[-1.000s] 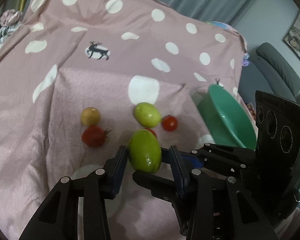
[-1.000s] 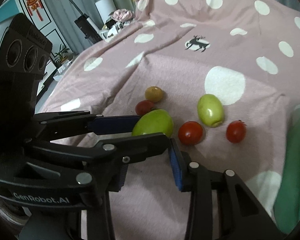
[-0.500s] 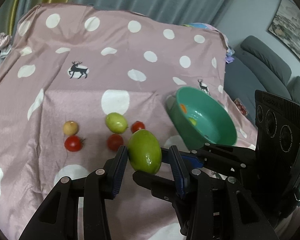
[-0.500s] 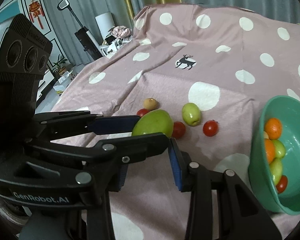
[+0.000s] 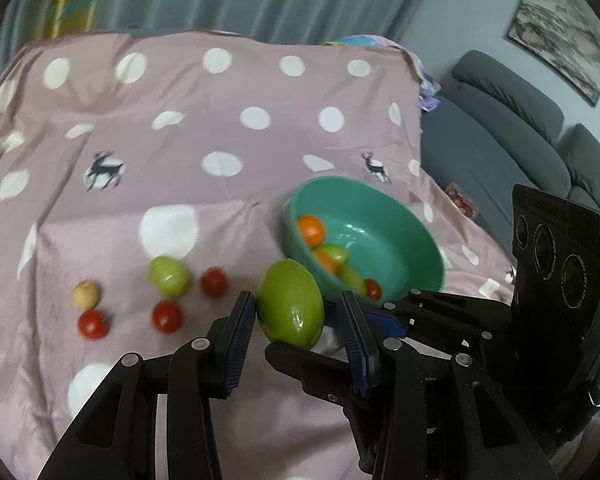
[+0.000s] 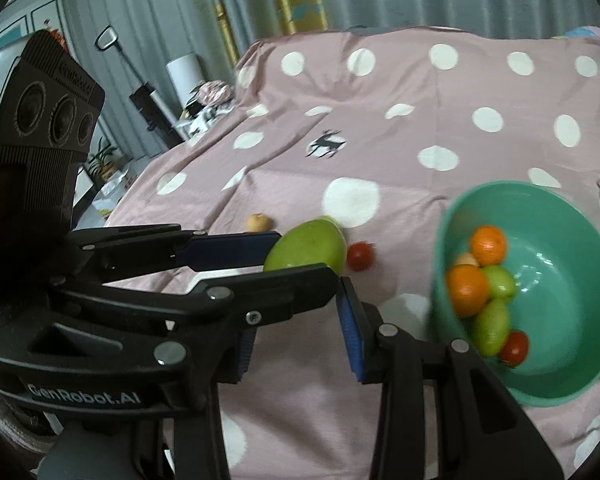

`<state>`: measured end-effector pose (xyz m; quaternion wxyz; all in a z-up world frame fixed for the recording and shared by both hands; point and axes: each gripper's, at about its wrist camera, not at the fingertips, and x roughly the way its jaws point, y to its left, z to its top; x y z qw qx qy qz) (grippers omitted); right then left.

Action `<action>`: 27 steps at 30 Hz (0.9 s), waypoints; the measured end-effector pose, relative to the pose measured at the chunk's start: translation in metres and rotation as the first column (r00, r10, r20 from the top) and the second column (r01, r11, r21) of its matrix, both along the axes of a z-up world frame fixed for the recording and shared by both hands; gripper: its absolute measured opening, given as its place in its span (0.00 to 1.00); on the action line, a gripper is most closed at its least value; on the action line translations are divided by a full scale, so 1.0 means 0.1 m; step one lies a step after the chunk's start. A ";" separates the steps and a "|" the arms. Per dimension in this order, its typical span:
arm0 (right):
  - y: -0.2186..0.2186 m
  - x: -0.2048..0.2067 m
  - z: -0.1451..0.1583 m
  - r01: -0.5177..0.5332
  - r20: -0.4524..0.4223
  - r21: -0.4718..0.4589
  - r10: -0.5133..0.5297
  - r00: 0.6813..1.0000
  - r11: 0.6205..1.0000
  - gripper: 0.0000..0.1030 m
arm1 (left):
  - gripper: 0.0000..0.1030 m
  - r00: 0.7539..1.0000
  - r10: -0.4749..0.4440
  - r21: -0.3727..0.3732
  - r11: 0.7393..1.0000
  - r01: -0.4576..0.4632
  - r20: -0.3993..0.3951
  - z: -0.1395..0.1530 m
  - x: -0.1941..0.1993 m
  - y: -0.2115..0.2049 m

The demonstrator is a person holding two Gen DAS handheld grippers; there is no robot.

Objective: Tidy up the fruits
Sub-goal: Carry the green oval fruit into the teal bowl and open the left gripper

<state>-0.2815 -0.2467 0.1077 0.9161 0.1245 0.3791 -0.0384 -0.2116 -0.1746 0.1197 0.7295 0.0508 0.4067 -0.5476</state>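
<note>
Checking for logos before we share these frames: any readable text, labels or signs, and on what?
"GenRobot.AI": white print on the black body of the left claw, seen in the right wrist view.
Embossed lettering on the top edge of each black sensor block: too blurred to read.
Nothing else readable; the wall picture shows no legible text.

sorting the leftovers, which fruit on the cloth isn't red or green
The small yellowish fruit at the far left, just above a red tomato; the other loose fruits are red or green.
</note>
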 end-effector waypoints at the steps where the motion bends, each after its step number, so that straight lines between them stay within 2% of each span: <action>1: -0.05 -0.04 0.02 0.015 0.007 -0.003 -0.015 1.000 1.000 0.38 | 0.42 1.000 -0.012 -0.002 1.000 0.012 0.005 0.01 -0.02 -0.06; 9: -0.53 -0.32 0.09 0.146 0.024 -0.007 -0.145 0.989 0.989 0.38 | 0.42 0.993 -0.121 -0.010 0.993 0.121 0.015 0.03 -0.18 -0.68; 14: -0.82 -0.47 0.01 0.213 0.006 0.018 -0.213 0.977 0.977 0.38 | 0.42 0.985 -0.175 0.010 0.985 0.175 -0.001 -0.06 -0.28 -1.01; 23: -1.05 -0.53 -0.18 0.262 -0.045 0.048 -0.260 0.965 0.964 0.40 | 0.42 0.983 -0.181 0.040 0.983 0.182 -0.037 -0.24 -0.35 -1.24; 24: -1.06 -0.53 -0.19 0.262 -0.046 0.054 -0.260 0.965 0.964 0.46 | 0.47 0.984 -0.174 0.044 0.983 0.176 -0.035 -0.24 -0.34 -1.24; 27: -1.06 -0.54 -0.18 0.282 -0.040 0.040 -0.281 0.959 0.958 0.56 | 0.73 0.988 -0.153 0.051 0.987 0.154 -0.029 -0.22 -0.32 -1.22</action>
